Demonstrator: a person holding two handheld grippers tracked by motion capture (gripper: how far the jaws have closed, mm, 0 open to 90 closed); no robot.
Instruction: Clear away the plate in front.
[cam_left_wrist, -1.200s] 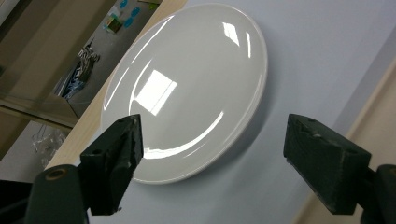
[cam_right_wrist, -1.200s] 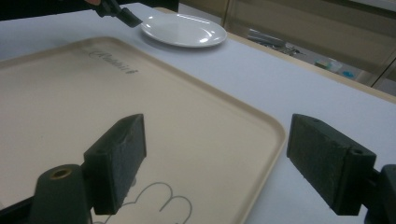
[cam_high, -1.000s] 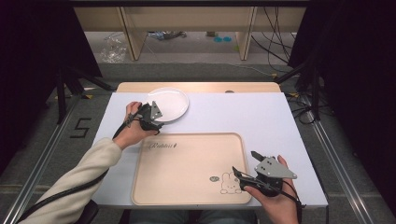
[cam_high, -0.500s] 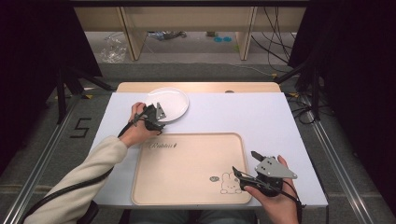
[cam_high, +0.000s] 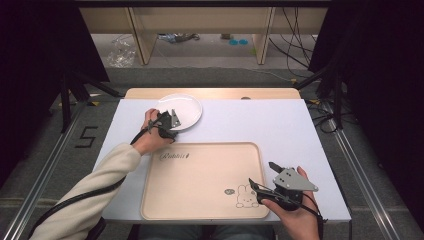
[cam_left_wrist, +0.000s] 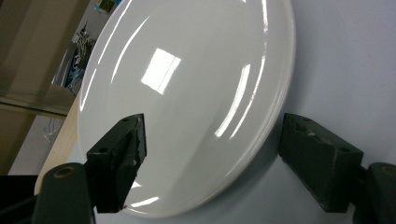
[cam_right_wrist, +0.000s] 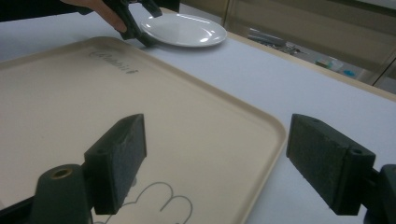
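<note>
Plate (cam_high: 181, 110): white, glossy, round and shallow, lying flat on the white surface (cam_high: 260, 125) at its far left, just beyond the far-left corner of the beige tray (cam_high: 200, 180). I judge it rigid, moderately heavy for its size, slick under the pads and breakable if dropped or knocked against the tray edge. Strong window reflections on the glaze in the left gripper view support the slippery rating.

Recommended hold: the rim. It is the only part thin enough to fit between the jaws. I would take it at the near edge, one jaw over the top face and one under the lip, and lift with little tilt, since a smooth rim may slide out of a shallow pinch.

Left gripper (cam_high: 167, 120): jaws spread wide, straddling the plate's near edge in its own view (cam_left_wrist: 201, 140). One jaw is over the plate face and the other sits beside the rim over the surface. No pinch is made yet.

Right gripper (cam_high: 270, 182): jaws spread, holding nothing, hovering over the tray's near-right corner by the printed rabbit (cam_high: 243, 196).

Change against the frame one second earlier: the left gripper has edged slightly farther onto the plate rim. Plate, tray and right gripper have stayed in place.
</note>
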